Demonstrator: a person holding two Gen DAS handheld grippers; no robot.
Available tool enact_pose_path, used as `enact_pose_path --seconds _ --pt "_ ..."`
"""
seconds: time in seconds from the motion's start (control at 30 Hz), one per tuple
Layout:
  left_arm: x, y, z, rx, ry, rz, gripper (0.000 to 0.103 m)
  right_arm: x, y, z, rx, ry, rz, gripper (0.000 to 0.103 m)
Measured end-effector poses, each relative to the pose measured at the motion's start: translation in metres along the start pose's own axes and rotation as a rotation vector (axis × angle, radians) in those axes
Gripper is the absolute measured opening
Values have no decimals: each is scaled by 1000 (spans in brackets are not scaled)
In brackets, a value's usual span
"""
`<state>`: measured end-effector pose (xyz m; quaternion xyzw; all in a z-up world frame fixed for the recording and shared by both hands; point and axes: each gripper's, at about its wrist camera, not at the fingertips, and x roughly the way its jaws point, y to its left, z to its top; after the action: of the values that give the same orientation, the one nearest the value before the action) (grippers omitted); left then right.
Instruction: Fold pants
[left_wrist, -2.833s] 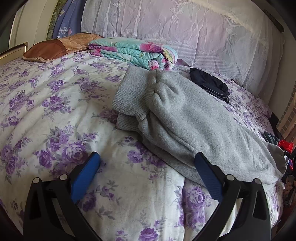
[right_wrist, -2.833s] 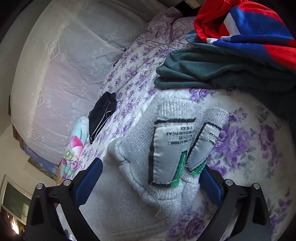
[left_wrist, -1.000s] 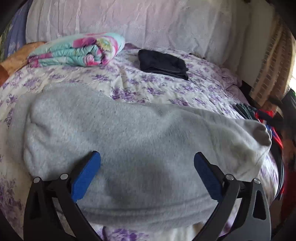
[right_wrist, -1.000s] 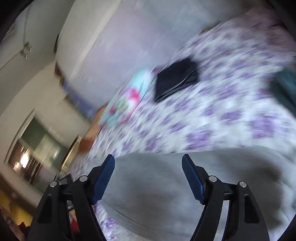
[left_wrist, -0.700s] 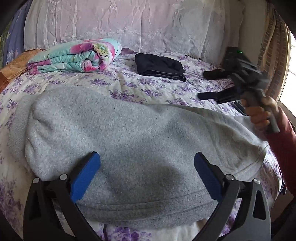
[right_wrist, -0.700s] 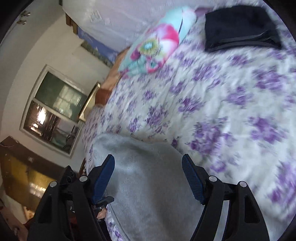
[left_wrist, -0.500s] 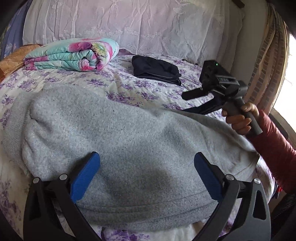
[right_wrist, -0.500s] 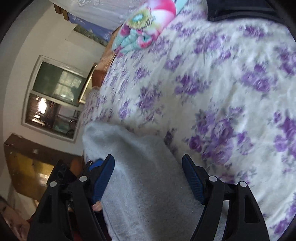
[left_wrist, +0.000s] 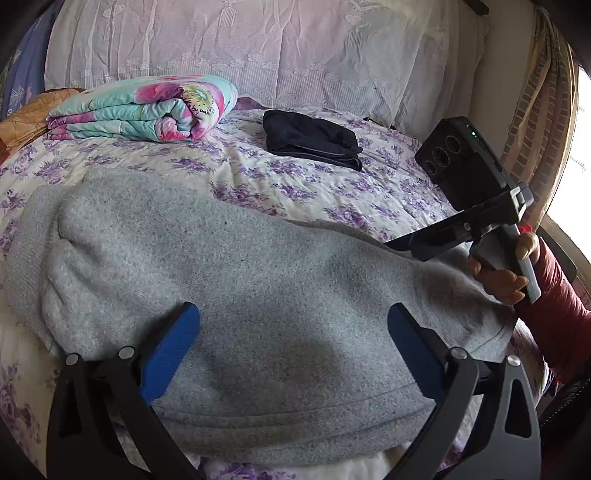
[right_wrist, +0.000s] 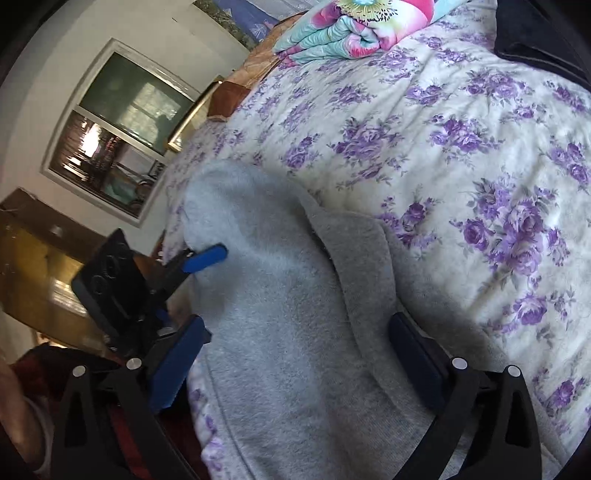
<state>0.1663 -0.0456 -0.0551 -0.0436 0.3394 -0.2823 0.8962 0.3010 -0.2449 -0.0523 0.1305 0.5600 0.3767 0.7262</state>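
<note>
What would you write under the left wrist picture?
Grey pants spread on a flowered bed, open left gripper above them.

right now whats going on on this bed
A person is folding grey pants on a bed with a purple-flowered cover, holding a gripper in each hand. The left gripper hovers open over the near edge of the pants, nothing pinched. The right gripper is over the other end with its fingers opening, cloth lying between them but not squeezed. The pants lie in a long folded bundle across the bed. A folded floral blanket and a dark folded garment sit further back.
</note>
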Motion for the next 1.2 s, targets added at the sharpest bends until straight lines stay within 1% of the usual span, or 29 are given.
enact_pose_path --seconds 0.07,0.13,0.17,0.27,0.33,0.4,0.47,0.5,0.57,0.6,0.63,0.7,0.73,0.77,0.8,0.87,0.93,0.97,1.03,1.07,1.13,1.17,1.2 --pt "0 0 0 0 0 1 99 6 -8 5 43 -16 24 100" --pt "0 0 0 0 0 1 99 12 -20 15 108 -23 87 100" --pt "0 1 0 0 0 0 99 16 -25 21 141 -20 139 100" --pt "0 0 0 -2 -1 -1 99 26 -33 36 199 1 250 100" --pt "0 0 0 -3 -2 -2 99 30 -38 43 233 -7 296 100" --pt "0 0 0 -4 -3 -3 99 28 -48 48 301 -41 372 100" --pt "-1 0 0 -6 -5 -5 99 22 -61 48 376 -104 454 100" --pt "-2 0 0 -7 -6 -6 99 19 -64 48 388 -130 482 100" --pt "-2 0 -1 -9 -8 -7 99 5 -69 43 395 -216 543 100" --pt "-2 -1 -1 -9 -8 -7 99 -4 -70 42 387 -260 587 100" --pt "-2 0 -1 -9 -8 -6 99 -9 -69 42 370 -281 601 100" --pt "-2 0 -1 -9 -7 -6 99 -16 -61 45 321 -284 498 100" --pt "-2 0 -1 -9 -6 -4 99 -15 -59 47 306 -273 472 100" --pt "-3 0 -1 -9 -7 -4 99 -13 -56 47 297 -251 445 98" --pt "-3 0 -1 -9 -7 -5 99 -8 -53 45 295 -209 384 96" --pt "-3 0 -1 -9 -7 -5 99 -4 -50 42 274 -179 279 83" --pt "-3 0 -2 -9 -7 -5 99 -15 -49 38 229 -189 225 81" --pt "-3 0 -2 -10 -8 -6 99 -26 -48 39 214 -207 197 81" --pt "-2 0 -2 -9 -7 -5 99 -34 -50 43 189 -216 154 81" --pt "-2 0 -2 -10 -7 -5 99 -35 -51 45 180 -209 130 81" --pt "-2 0 -2 -10 -7 -5 99 -24 -62 53 183 -152 76 80" --pt "-2 0 -2 -10 -8 -5 99 -17 -69 53 195 -120 73 72" --pt "-2 0 -2 -10 -8 -5 99 -11 -72 51 201 -99 89 59"
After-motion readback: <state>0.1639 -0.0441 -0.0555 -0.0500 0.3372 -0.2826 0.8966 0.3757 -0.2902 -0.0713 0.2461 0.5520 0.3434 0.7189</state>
